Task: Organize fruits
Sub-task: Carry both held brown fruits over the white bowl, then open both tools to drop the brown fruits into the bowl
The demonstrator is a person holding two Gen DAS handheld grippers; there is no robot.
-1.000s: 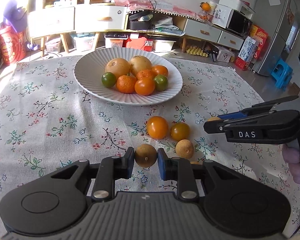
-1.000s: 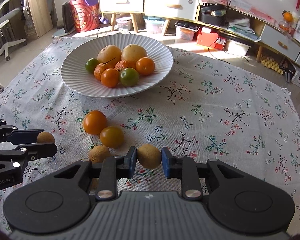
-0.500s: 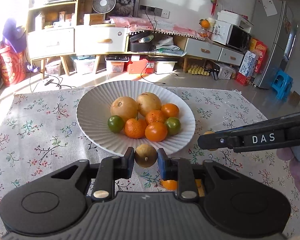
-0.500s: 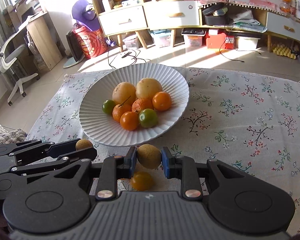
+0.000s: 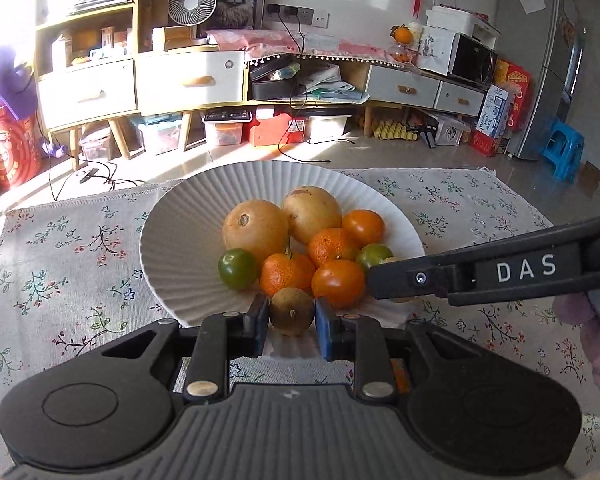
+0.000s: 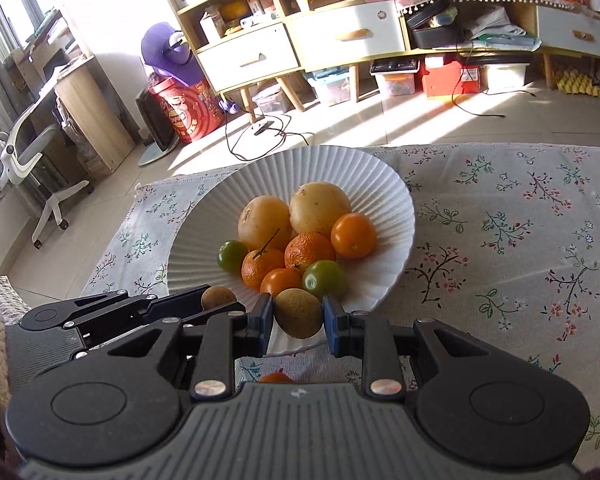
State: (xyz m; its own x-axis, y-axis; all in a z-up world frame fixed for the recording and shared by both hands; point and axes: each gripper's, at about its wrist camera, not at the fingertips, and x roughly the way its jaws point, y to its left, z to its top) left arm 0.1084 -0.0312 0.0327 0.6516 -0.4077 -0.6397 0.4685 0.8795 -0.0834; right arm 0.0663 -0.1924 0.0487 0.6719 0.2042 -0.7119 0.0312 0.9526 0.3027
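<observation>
A white ribbed plate (image 5: 180,240) (image 6: 380,184) on the floral tablecloth holds a pile of oranges, two green citrus and two large yellow fruits. My left gripper (image 5: 292,322) is shut on a small brown round fruit (image 5: 292,311), held over the plate's near rim. My right gripper (image 6: 298,320) is shut on a yellow-green oval fruit (image 6: 298,312), also over the near rim. In the left wrist view the right gripper (image 5: 374,280) reaches in from the right beside the pile. In the right wrist view the left gripper (image 6: 220,300) and its brown fruit (image 6: 216,297) sit at the left.
An orange fruit (image 6: 275,378) lies on the tablecloth (image 6: 500,240) below my right gripper, mostly hidden. A person's hand (image 5: 596,340) holds the right gripper. Beyond the table's far edge are the floor, cabinets, storage boxes and an office chair (image 6: 20,160).
Both grippers have carried their fruits forward from the loose fruits on the cloth to the plate's near rim. The plate has grown larger in both views.
</observation>
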